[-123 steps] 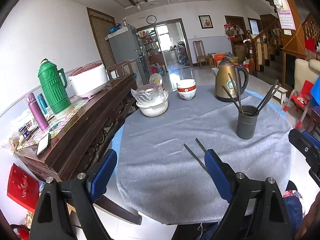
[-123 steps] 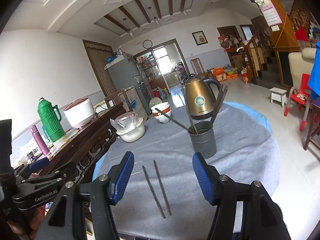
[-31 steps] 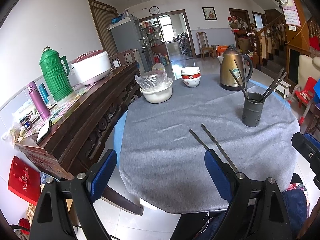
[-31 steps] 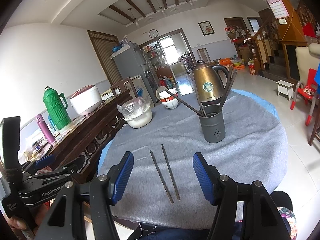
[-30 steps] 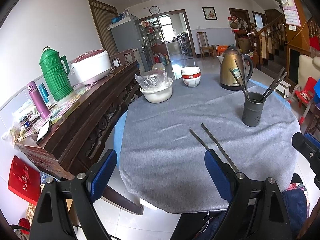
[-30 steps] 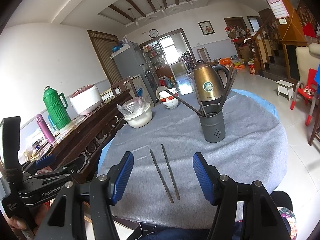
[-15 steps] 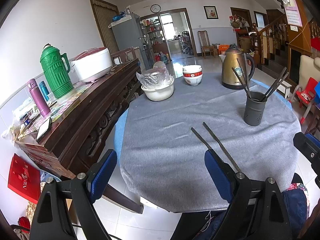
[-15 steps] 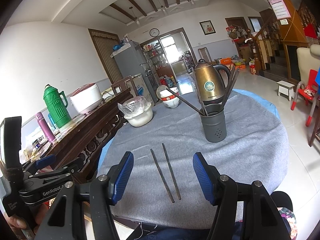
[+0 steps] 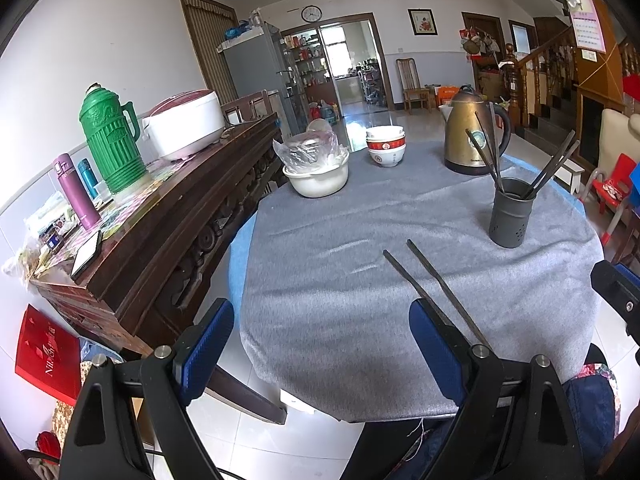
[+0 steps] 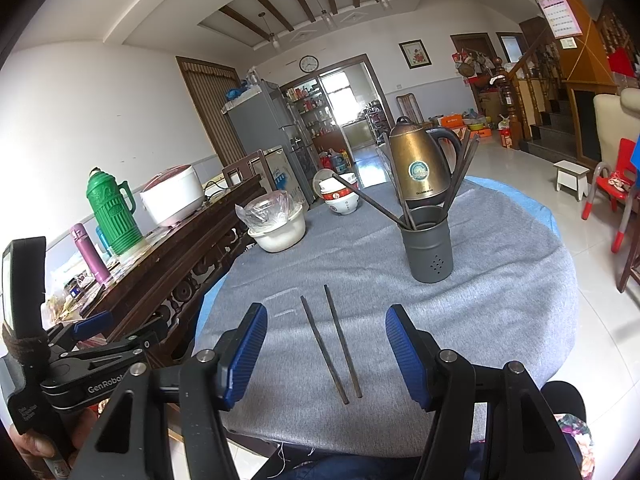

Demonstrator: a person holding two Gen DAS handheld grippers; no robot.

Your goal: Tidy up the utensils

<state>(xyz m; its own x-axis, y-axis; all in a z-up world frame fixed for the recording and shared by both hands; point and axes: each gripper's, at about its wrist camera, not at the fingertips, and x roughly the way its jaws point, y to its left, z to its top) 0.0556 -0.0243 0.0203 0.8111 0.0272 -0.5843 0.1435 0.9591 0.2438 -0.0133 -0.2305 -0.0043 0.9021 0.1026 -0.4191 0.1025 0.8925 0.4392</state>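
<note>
Grey felt covers the round table (image 10: 500, 292), where the cameras have drawn slightly back over the past second while nothing on it has shifted. Near the right edge, the dark utensil holder (image 10: 431, 256) already bristles with chopsticks. Two loose chopsticks (image 10: 332, 344) lie side by side near the front edge, untouched and yet to be collected. Framing them, the right gripper (image 10: 324, 344) hangs with jaws wide and empty; the left gripper (image 9: 320, 348) is equally spread, holding nothing.
</note>
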